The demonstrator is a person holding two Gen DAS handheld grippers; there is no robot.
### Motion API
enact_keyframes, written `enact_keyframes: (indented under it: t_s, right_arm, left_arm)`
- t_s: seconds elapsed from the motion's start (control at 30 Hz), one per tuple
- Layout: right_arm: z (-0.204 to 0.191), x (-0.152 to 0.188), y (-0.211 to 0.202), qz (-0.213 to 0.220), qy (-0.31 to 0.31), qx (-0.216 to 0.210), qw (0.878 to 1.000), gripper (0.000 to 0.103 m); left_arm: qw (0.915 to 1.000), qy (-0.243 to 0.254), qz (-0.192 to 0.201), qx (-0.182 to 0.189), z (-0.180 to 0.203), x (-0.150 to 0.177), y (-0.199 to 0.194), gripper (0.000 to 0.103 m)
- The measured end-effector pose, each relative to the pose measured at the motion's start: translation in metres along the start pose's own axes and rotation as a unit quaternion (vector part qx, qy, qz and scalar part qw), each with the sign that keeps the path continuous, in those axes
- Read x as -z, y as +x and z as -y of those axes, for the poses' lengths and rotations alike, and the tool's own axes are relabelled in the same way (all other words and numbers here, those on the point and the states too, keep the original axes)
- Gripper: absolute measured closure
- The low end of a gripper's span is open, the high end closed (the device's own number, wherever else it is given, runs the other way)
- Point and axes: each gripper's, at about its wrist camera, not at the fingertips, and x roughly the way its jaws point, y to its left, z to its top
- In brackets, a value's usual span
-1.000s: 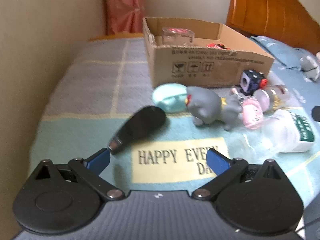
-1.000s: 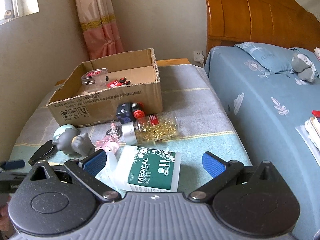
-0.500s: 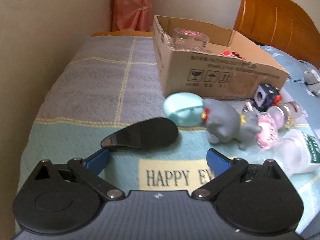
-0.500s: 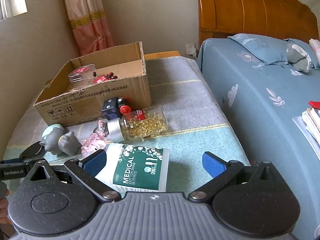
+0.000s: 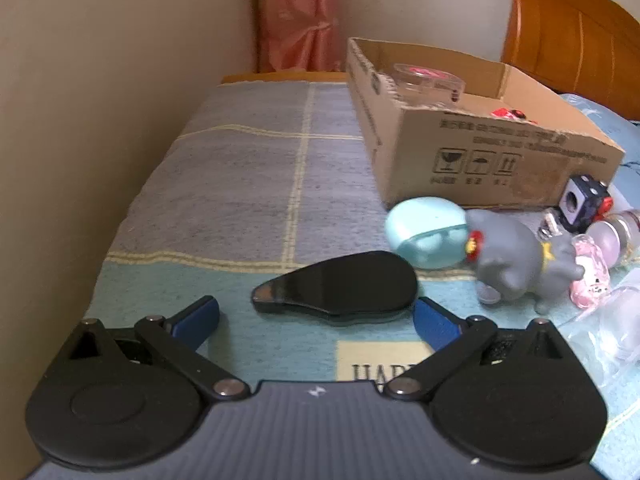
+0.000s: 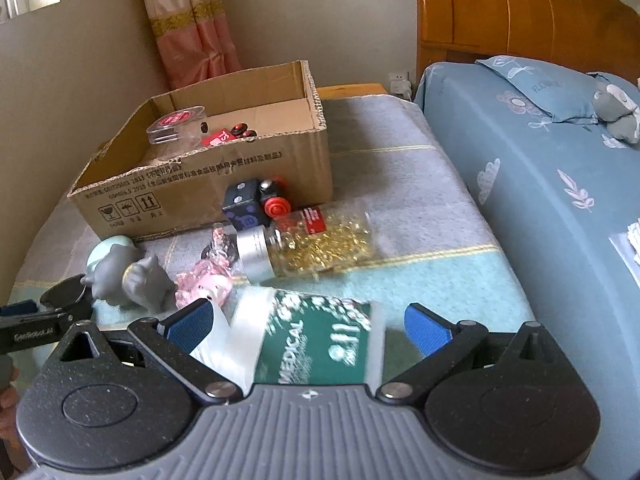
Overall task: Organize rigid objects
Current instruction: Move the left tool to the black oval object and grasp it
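Left gripper [image 5: 316,314] sits low over the blanket [image 5: 240,184], fingers spread wide and holding nothing, the flat black teardrop-shaped piece [image 5: 340,288] lying just ahead between the blue pads. That looks like a line-up for a pinch across its glossy, thin body; its narrow end points left. Over on the other side, the right gripper [image 6: 306,326] is spread wide too, empty, poised above the soft cotton-swab packet [image 6: 320,340], a crinkly clear bag with a green label.

A step farther out, the loose clutter: a smooth grey rubbery animal toy [image 5: 516,260] standing beside a rounded pale-blue case [image 5: 426,236], a pink translucent charm [image 6: 204,284], a clear bottle with gold beads [image 6: 308,244] lying on its side with a silver cap, and a dark dice-like cube [image 6: 244,204] with red buttons.

Behind them, the open cardboard box [image 6: 200,188], corrugated and rough-edged, already holding a round clear tub [image 6: 176,128] and small red bits, evidently the collection point. Beyond that, the curtain [image 6: 192,20] and the wooden headboard [image 6: 520,12].
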Motion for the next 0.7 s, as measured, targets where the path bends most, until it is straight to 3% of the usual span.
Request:
enact_keyframes:
  t_s: [0.13, 0.3, 0.5, 0.7]
  right_arm:
    - [0.003, 0.0, 0.009, -0.019, -0.006, 0.019, 1.0, 0.0]
    - [0.015, 0.005, 0.008, -0.026, 0.013, -0.006, 1.0, 0.0]
    - [0.014, 0.005, 0.009, -0.028, 0.008, -0.003, 1.0, 0.0]
    - [0.016, 0.004, 0.009, -0.031, 0.006, -0.005, 0.999, 0.0]
  left_arm:
    - [1.0, 0.0, -0.003, -0.002, -0.002, -0.001, 0.0, 0.001]
    - [0.9998, -0.009, -0.015, -0.007, 0.005, -0.006, 0.003, 0.001]
    - [0.9997, -0.016, -0.014, -0.014, 0.015, -0.012, 0.011, 0.001]
    - [1.0, -0.004, 0.002, -0.007, 0.014, -0.01, 0.009, 0.008]
